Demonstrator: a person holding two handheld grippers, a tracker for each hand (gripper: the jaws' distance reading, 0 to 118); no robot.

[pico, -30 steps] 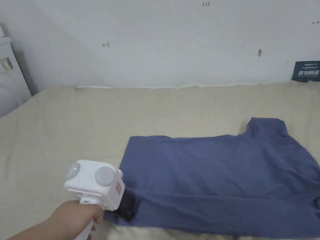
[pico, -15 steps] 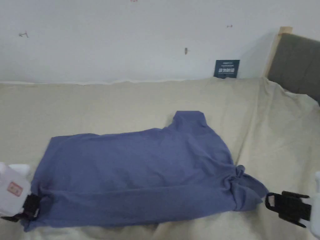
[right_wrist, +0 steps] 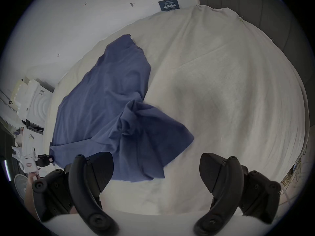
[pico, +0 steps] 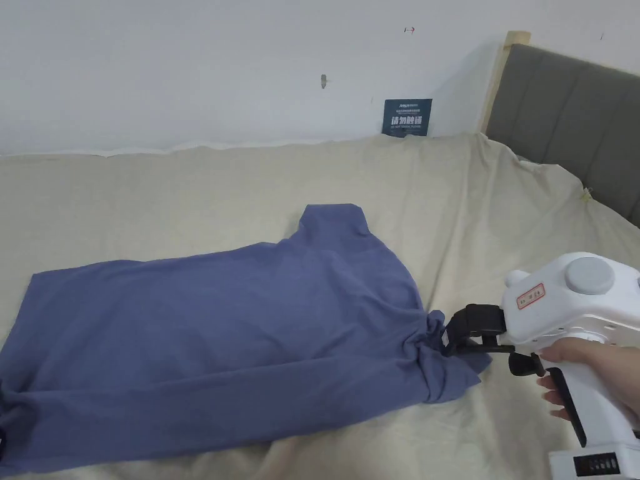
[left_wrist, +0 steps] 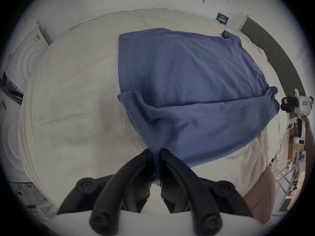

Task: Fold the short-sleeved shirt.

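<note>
The blue shirt (pico: 212, 337) is lying spread across the beige sheet (pico: 187, 194), hem away from the grey headboard (pico: 562, 106). Your left gripper (left_wrist: 156, 152) is clenching the hem corner; your right gripper (pico: 451, 337) is hovering with jaws spread wide, just beside the bunched sleeve (pico: 447, 372) nearest the headboard.

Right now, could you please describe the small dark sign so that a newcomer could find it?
Follow the bed back to the white wall. The sign leans there beside the grey headboard, the one dark rectangle against that wall.
</note>
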